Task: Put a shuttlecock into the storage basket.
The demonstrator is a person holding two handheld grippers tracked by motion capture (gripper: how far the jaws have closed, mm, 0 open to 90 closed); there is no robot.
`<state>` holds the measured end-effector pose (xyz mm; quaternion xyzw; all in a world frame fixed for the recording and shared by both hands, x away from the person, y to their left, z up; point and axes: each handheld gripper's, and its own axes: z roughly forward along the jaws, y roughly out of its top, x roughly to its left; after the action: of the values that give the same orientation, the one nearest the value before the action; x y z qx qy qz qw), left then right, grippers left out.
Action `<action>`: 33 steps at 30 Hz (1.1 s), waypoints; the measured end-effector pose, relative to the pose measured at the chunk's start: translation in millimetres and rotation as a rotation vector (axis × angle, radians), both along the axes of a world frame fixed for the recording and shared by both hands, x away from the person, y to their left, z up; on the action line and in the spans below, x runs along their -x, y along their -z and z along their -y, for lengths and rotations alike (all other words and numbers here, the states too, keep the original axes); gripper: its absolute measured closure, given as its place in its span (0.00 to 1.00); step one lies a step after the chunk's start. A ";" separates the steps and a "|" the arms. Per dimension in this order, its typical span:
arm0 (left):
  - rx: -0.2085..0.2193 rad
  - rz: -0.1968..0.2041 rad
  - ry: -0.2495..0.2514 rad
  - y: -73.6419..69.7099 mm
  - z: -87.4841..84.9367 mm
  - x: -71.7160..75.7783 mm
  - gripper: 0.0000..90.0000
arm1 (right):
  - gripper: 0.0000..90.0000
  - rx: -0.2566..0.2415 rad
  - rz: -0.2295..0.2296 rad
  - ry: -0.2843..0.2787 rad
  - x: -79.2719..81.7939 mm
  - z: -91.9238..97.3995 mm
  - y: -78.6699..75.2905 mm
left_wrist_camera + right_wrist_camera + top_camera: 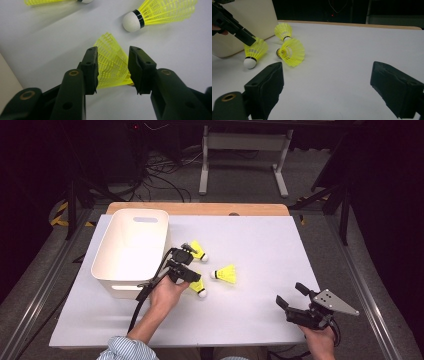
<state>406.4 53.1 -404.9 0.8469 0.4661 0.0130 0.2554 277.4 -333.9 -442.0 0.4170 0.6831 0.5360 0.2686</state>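
yellow shuttlecock (pixel 112 65) tilted on table, white cork down

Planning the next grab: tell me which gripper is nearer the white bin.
Left. The left gripper is beside the white bin, around a shuttlecock; the right gripper sits far across the table.

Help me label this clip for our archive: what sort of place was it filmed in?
Most likely a lab or workshop set up for recording, not a home. A white-covered table stands on a grey floor, with loose cables and a metal equipment stand behind it in a dark room.
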 end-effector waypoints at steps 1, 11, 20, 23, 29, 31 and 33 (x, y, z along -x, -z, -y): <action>-0.002 0.000 0.002 0.3 0.0 -0.2 0.72 | 0.13 -0.001 -0.001 0.001 0.0 0.3 0.1; 0.007 0.021 0.016 -1.7 -1.3 -0.5 0.88 | 0.14 0.005 0.001 0.005 0.3 0.6 0.0; 0.019 0.037 0.032 -3.8 0.6 2.1 0.99 | 0.14 0.011 0.001 0.001 -0.4 -0.2 0.4; 0.026 0.034 0.037 -4.5 1.0 1.6 1.00 | 0.14 0.012 0.000 0.003 -0.7 -0.2 0.4; 0.043 0.034 0.048 -8.4 0.3 3.8 1.00 | 0.14 0.015 -0.001 0.000 -0.4 -1.0 0.4; 0.052 0.039 0.050 -10.7 -0.1 5.1 1.00 | 0.14 0.015 0.000 -0.001 -0.4 -1.2 0.4; 0.059 0.045 0.053 -12.9 -0.6 6.2 1.00 | 0.14 0.014 -0.002 0.000 -0.6 -1.1 0.5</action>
<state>400.1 53.8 -392.0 0.8504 0.4380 0.0116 0.2912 277.9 -332.8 -442.5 0.4156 0.6871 0.5308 0.2708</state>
